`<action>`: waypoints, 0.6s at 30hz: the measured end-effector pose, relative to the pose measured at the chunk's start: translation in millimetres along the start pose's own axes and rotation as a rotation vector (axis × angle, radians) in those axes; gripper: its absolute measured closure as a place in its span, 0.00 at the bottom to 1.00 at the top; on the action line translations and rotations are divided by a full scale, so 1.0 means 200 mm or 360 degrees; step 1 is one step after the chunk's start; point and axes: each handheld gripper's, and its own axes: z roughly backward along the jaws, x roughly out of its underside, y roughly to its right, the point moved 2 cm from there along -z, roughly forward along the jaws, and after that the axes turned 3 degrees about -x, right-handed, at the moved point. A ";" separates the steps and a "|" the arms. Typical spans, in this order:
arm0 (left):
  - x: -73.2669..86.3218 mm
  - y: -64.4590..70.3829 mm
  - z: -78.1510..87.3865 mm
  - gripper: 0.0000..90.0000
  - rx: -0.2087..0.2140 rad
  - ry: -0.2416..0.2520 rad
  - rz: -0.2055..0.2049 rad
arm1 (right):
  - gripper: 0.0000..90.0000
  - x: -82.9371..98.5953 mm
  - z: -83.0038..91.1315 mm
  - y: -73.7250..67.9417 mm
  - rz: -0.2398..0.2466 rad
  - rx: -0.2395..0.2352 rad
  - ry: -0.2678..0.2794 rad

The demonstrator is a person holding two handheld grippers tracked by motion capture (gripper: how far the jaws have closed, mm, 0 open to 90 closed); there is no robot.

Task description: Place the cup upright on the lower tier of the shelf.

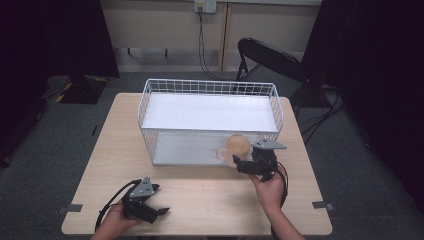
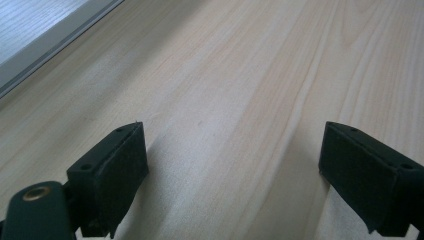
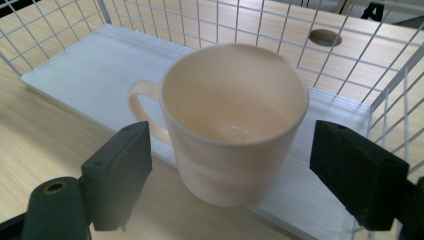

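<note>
A cream mug stands upright and empty on the front right corner of the lower white board of a white wire rack. In the right gripper view the mug has its handle pointing left. My right gripper is open, one jaw on each side of the mug with a gap on both sides. From above, the right gripper sits just in front of the mug. My left gripper rests low over the table's near left part, open, with bare wood between its jaws.
The rack takes up the far half of the wooden table, and its wire walls rise behind and to the right of the mug. A black chair stands beyond the table. A round hole shows in the tabletop behind the rack.
</note>
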 end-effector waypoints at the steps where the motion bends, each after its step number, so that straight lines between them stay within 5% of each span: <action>1: 0.00 0.00 0.00 0.13 0.0000 0.0000 0.0000 | 0.18 0.01 -0.01 0.00 -0.0004 0.0007 -0.0007; 18: 0.00 0.00 0.00 0.13 0.0000 0.0000 0.0000 | 0.23 0.02 -0.08 -0.01 -0.0021 0.0071 -0.0028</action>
